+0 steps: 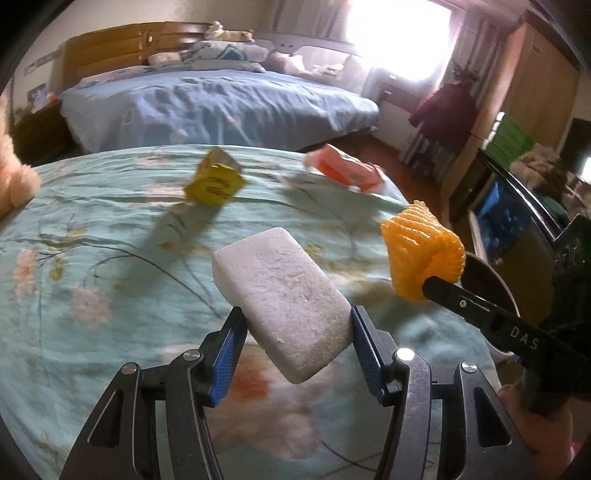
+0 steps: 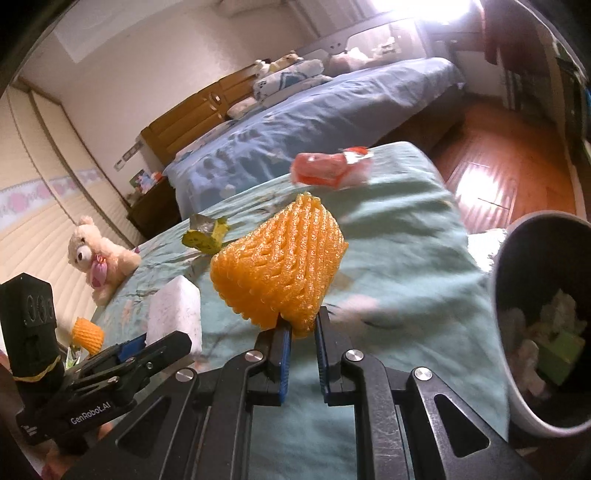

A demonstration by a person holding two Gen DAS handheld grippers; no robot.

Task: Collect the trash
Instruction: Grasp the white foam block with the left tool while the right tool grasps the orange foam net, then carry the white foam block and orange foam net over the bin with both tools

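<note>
A blue-covered bed (image 1: 207,107) with wooden headboard (image 1: 122,48), wood floor (image 2: 495,166), and seemingly a glaring window (image 1: 399,33).

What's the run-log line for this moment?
left gripper: shut on foam block | right gripper: shut on orange foam net | bin: right of bed | yellow carton, red wrapper: uncollected

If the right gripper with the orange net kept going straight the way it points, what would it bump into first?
Probably the bed cover. The right gripper, shut on the orange foam net, points down across it, roughly toward the red wrapper near the far edge. Depth is hard to judge here.
</note>
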